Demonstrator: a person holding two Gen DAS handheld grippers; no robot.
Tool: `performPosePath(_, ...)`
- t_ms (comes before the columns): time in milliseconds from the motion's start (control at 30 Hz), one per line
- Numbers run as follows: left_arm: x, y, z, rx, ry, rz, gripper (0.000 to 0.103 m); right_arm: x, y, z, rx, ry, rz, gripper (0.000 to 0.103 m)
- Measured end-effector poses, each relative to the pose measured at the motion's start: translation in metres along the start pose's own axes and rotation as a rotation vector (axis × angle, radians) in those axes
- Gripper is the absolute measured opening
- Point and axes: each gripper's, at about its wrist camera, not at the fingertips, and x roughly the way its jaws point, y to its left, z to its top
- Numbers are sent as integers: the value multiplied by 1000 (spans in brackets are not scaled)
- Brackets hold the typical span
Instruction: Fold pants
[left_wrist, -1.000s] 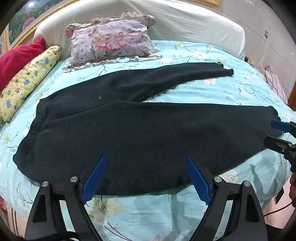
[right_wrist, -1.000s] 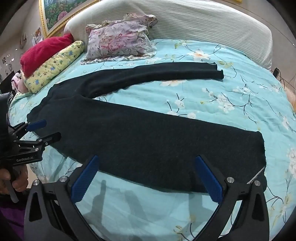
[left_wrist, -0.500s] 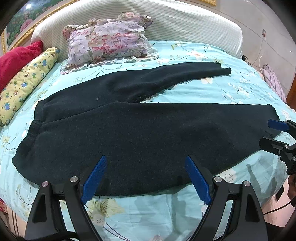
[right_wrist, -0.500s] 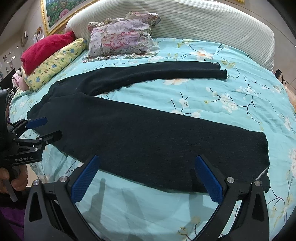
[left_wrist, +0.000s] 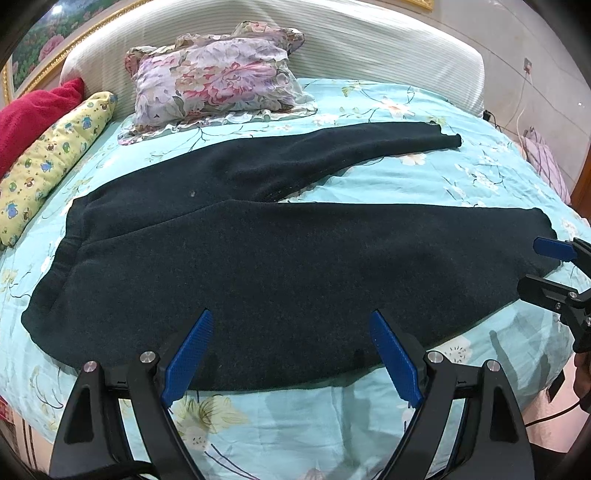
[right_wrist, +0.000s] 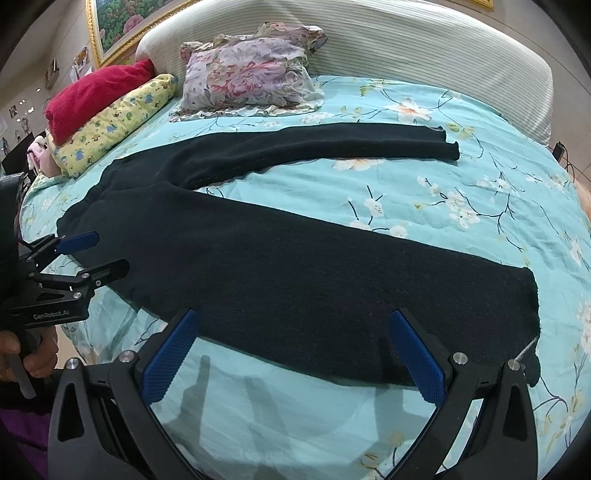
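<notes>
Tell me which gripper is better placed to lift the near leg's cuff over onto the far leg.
The right gripper, probably. It hangs open over the near leg of the pants close to the cuff, while the left gripper, also open, sits nearer the waistband.

A home bedroom is shown; a bed (left_wrist: 424, 122) is covered by a turquoise sheet printed with flowers and backed by a padded, ribbed, pale headboard (right_wrist: 406, 48); a frilled floral pillow (left_wrist: 218, 77), a yellow patterned bolster (right_wrist: 114, 122) and a red cushion (right_wrist: 96, 92) are piled at its head; a gilt-framed flower painting (right_wrist: 118, 22) is hung on the wall above; a cable is plugged into a wall socket (left_wrist: 528, 65) beside the bed.
</notes>
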Motion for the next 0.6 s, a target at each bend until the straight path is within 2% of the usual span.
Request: performPosePath(600, 1, -2, 2, 3, 7, -9, 88, -2, 3, 0, -6, 2, 1, 103)
